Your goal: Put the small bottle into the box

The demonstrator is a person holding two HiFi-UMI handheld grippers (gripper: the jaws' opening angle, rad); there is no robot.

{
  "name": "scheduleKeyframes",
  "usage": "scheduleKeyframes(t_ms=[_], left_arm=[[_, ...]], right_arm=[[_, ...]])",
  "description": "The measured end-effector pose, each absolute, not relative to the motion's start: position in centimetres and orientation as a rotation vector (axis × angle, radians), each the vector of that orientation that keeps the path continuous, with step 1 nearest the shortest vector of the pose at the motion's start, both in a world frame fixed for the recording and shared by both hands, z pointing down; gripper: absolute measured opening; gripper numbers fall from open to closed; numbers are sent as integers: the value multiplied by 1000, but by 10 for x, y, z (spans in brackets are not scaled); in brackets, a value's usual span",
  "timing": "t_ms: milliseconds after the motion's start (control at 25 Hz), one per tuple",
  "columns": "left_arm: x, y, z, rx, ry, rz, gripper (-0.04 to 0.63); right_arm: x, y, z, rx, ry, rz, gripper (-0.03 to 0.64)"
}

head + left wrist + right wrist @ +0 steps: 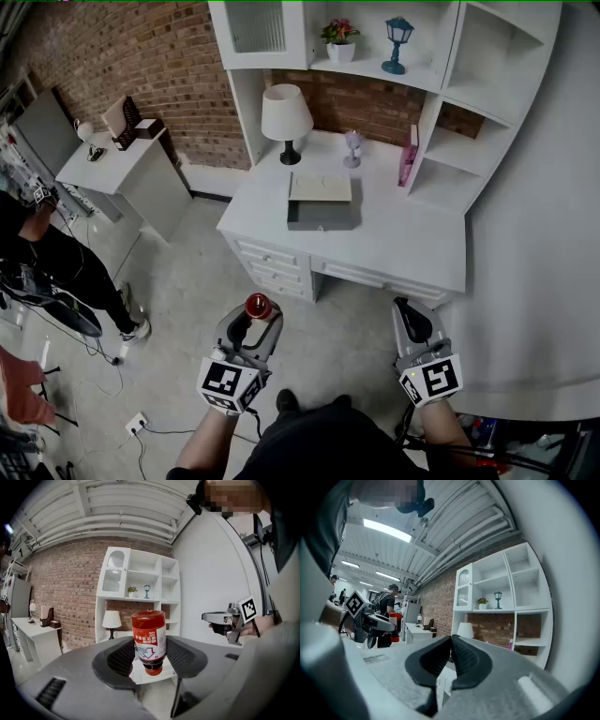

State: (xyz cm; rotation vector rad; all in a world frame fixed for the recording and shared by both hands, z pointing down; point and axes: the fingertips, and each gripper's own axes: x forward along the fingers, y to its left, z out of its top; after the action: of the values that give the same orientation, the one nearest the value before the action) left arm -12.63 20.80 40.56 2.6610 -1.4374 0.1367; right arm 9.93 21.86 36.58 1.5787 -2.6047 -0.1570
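Small bottle: red with a printed label, broad end up and narrower end below the pads. It is held over the floor, well short of the desk.
Left gripper: clenched on the small bottle's labelled body, one jaw on each side.
Right gripper: jaws pressed together with nothing between them, apart from the left gripper.
Box: grey, on the desk near the lamp, well apart from both grippers.

I saw a white desk on a grey concrete floor, with a red brick wall behind it. A white shelf unit rose above the desk, and a white lamp stood at its back left. A smaller white table sat to the desk's left against the same wall.
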Motion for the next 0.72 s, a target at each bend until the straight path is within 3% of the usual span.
scheduleKeyframes(t_ms=[480, 720], left_arm=[[-103, 214, 402, 2646, -1454, 146, 204], [-86, 227, 401, 2590, -1503, 157, 204]], right_arm=[[134, 227, 365, 1614, -2621, -135, -8], [164, 233, 366, 1622, -2644, -111, 49]])
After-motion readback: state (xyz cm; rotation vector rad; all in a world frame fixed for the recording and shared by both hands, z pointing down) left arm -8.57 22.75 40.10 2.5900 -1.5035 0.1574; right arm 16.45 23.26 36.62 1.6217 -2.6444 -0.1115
